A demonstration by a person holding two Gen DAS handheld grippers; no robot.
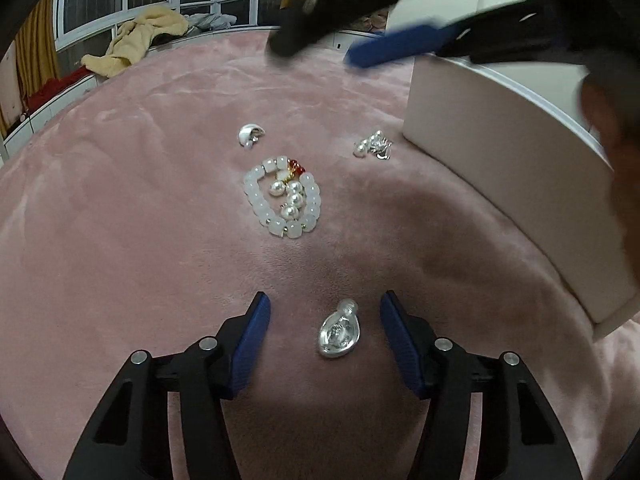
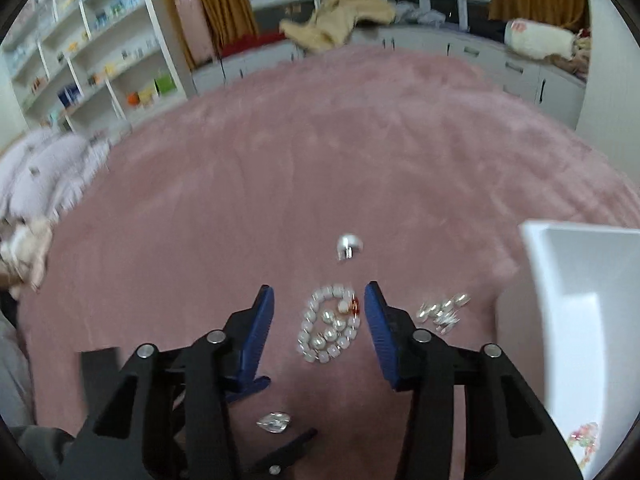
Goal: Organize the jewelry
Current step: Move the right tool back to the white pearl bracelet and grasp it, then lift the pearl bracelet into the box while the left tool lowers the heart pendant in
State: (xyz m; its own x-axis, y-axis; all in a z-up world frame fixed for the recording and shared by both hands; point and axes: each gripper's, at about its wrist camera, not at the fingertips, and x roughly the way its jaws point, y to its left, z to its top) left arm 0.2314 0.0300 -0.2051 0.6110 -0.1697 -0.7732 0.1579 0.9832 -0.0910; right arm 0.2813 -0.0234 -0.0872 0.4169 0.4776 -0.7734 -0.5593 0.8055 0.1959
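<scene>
Jewelry lies on a pink plush blanket (image 1: 120, 208). My left gripper (image 1: 325, 312) is open, low over the blanket, with a silver pendant (image 1: 339, 330) lying between its blue fingers. Beyond it lie a white bead bracelet with pearls (image 1: 284, 196), a white shell earring (image 1: 250, 135) and a silver pearl cluster (image 1: 374, 144). My right gripper (image 2: 319, 300) is open and held above the bracelet (image 2: 330, 330). The earring (image 2: 349, 245), the cluster (image 2: 442, 310) and the pendant (image 2: 274, 422) show there too. The right gripper also appears blurred at the top of the left view (image 1: 384, 46).
A white box (image 1: 500, 168) stands on the blanket at the right; in the right wrist view (image 2: 580, 320) its open inside shows a colourful piece (image 2: 584, 438) at the bottom. Shelves (image 2: 80, 52), windows and a yellow cloth (image 1: 132, 40) are in the background.
</scene>
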